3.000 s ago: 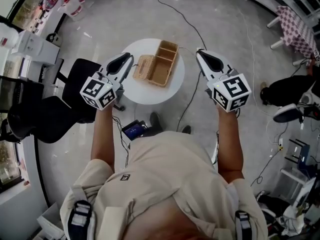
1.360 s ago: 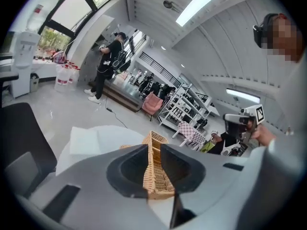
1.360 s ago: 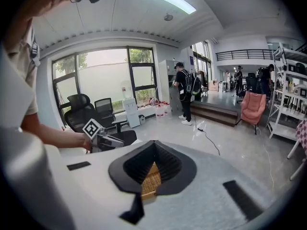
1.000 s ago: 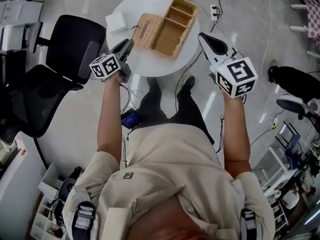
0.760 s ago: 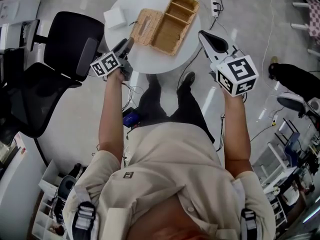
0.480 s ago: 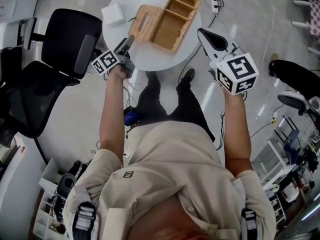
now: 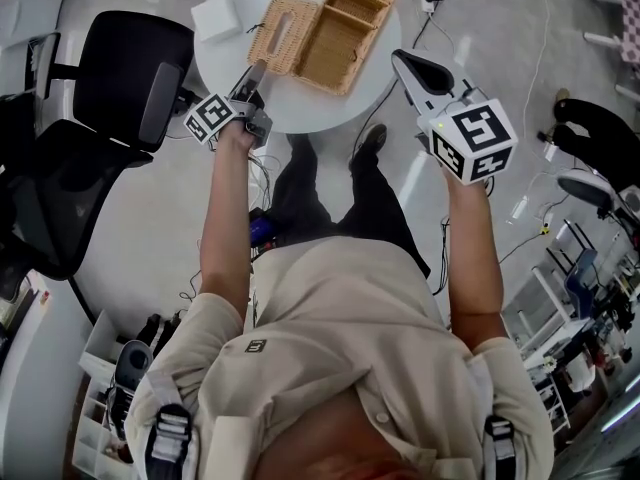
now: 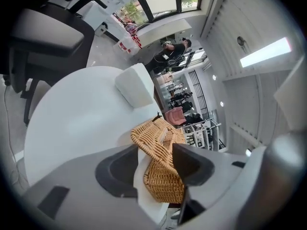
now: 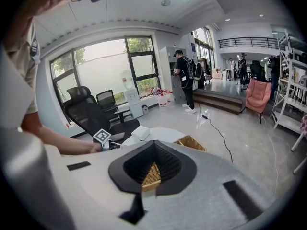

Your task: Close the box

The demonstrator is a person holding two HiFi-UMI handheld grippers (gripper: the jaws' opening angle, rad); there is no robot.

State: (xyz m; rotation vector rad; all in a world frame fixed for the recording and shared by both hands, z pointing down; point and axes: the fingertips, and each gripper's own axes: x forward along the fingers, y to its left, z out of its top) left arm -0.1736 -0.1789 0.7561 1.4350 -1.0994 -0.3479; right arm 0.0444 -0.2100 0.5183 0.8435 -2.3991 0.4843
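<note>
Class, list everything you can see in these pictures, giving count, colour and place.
table: one, white, round, ahead of the person
box: one, wicker, open, on table
block: one, white, on table left of box
chairs: two, black, left of table
armchair: one, pink, far right
bystander: one, in black, by the windows
left gripper: one, grey; jaws just opened, box seen between them, not gripped
right gripper: one, grey; shut, empty, right of box

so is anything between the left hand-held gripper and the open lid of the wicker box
Nothing visible: only bare table lies between the left hand-held gripper and the lid. Its jaws have just been opening, nothing gripped between them. The white block sits beside the lid, off the path.
</note>
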